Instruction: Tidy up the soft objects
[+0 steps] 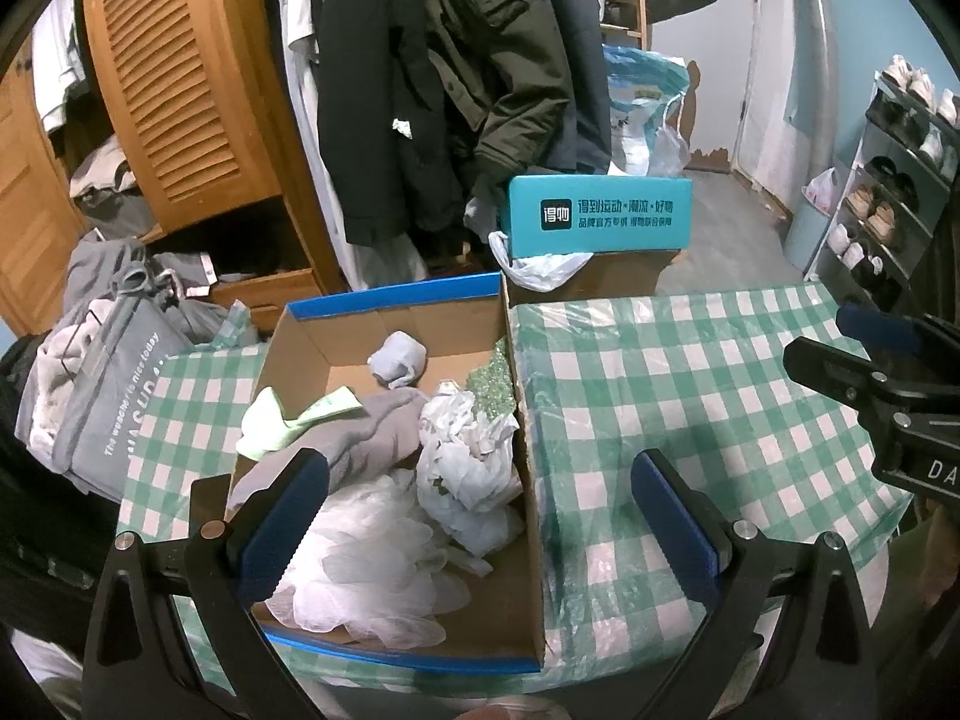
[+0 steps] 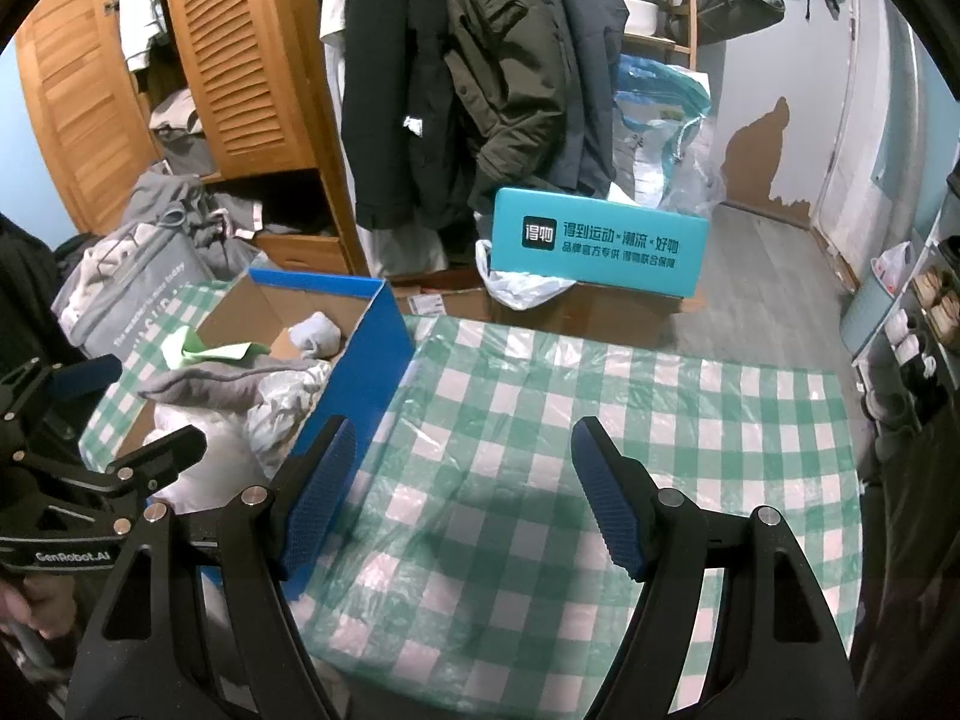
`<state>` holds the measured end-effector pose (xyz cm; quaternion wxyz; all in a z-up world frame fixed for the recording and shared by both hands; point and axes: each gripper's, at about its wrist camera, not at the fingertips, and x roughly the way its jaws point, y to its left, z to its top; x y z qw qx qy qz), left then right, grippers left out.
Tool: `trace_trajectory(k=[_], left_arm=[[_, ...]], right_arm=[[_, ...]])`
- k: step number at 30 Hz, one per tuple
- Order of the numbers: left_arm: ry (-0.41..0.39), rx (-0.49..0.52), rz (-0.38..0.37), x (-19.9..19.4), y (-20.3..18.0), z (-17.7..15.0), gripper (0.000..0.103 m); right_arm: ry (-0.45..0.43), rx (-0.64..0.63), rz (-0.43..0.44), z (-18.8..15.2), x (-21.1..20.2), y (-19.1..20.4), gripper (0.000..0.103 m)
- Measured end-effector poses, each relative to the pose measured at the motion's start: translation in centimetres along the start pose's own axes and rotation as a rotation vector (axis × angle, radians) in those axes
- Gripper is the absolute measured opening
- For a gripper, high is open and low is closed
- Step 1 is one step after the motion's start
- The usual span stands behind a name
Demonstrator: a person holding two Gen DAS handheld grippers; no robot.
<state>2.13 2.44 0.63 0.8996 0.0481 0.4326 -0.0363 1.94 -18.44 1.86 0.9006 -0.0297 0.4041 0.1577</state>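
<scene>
White mesh bath puff lies nearest the left wrist camera, at the near end of the blue-edged cardboard box, right by the left gripper. That gripper's jaws stand wide apart with nothing between the pads; one blue pad hangs over the puff, the other over the cloth beyond the box's right wall, so the wall runs between them. In that view the soft things lie from ten to twelve o'clock of the jaws, and the box's long axis runs away toward twelve. Counted inside: one mesh puff, one crumpled white plastic bag, one folded grey cloth, one pale green cloth, one rolled pale grey sock, and a scrap of green glittery stuff.

Outward, the green-and-white checked tablecloth shows no loose item. The right gripper, jaws also parted and empty, hovers over it, with the box at its ten o'clock. I judge the left hand nearer for any further move. One teal printed box stands beyond the table.
</scene>
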Motion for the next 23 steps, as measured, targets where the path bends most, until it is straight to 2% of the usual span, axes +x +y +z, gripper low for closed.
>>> trace_trajectory(k=[23], left_arm=[[0.001,0.000,0.001,-0.08,-0.15,0.03,0.102]], right_arm=[[0.007,0.001,-0.002,-0.30,-0.03,-0.11,0.074]])
